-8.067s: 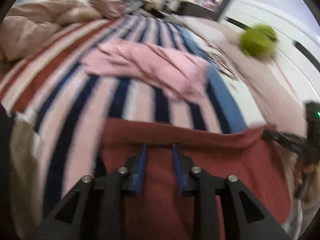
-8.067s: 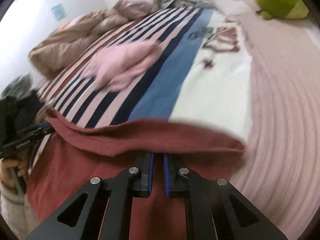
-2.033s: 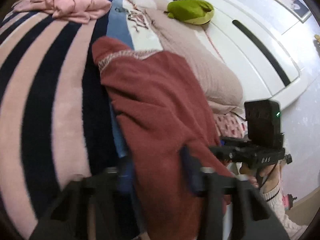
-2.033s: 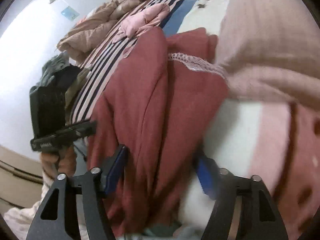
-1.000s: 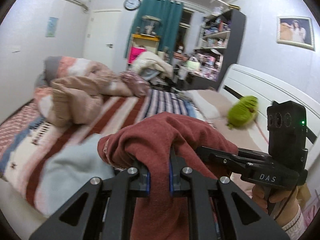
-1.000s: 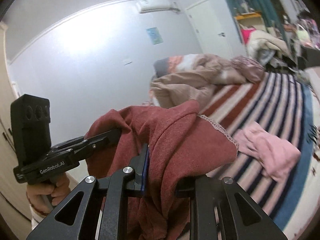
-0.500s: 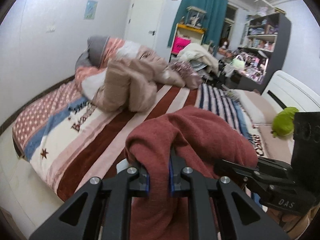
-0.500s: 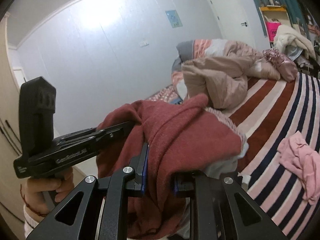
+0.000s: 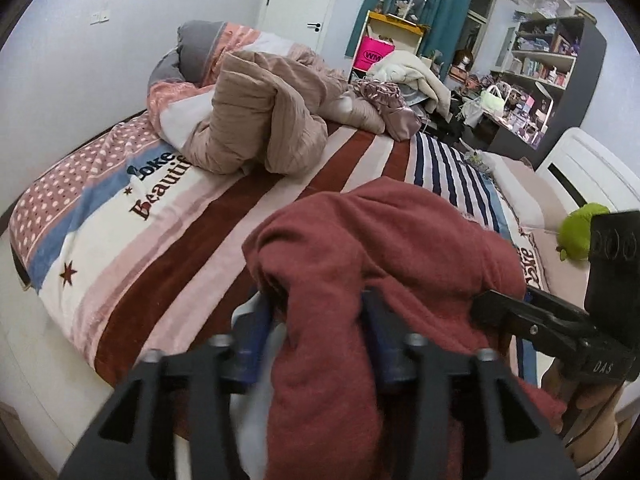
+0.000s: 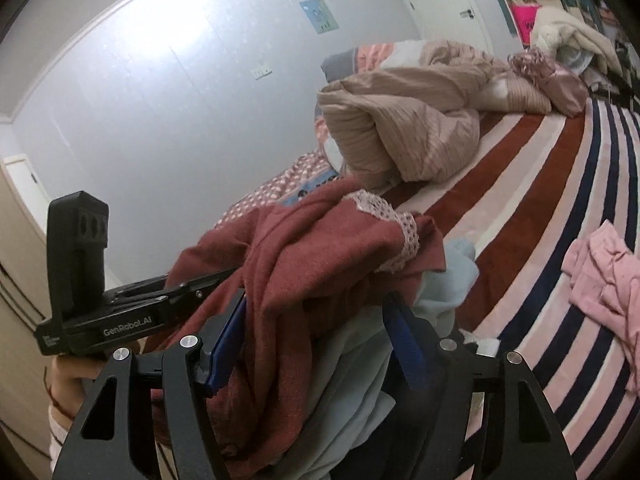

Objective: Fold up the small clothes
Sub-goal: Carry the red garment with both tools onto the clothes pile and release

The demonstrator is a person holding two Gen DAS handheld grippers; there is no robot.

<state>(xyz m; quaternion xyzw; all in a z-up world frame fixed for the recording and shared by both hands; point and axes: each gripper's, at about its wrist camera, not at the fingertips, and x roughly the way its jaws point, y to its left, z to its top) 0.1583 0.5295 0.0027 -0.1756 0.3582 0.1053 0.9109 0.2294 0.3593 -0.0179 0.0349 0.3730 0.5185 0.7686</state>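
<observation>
A folded dark red garment (image 9: 384, 256) with a lace trim (image 10: 396, 224) lies bunched on a pale blue garment (image 10: 444, 288) at the near edge of the bed. My left gripper (image 9: 316, 332) is open, its blue pads on either side of a hanging red fold. My right gripper (image 10: 316, 340) is open too, with the red and pale blue cloth lying between its spread fingers. Each gripper shows in the other's view, the right one (image 9: 560, 320) at the right and the left one (image 10: 132, 312) at the left.
The striped bedspread (image 9: 168, 248) covers the bed. A crumpled beige duvet (image 9: 260, 128) lies at the far side. A pink garment (image 10: 600, 280) lies on the stripes at the right. A green plush toy (image 9: 576, 232) sits by the white headboard (image 9: 592, 172).
Both grippers have opened and let go of the red garment, which now rests on the pale blue garment. The view has swung a little lower over the bed.
</observation>
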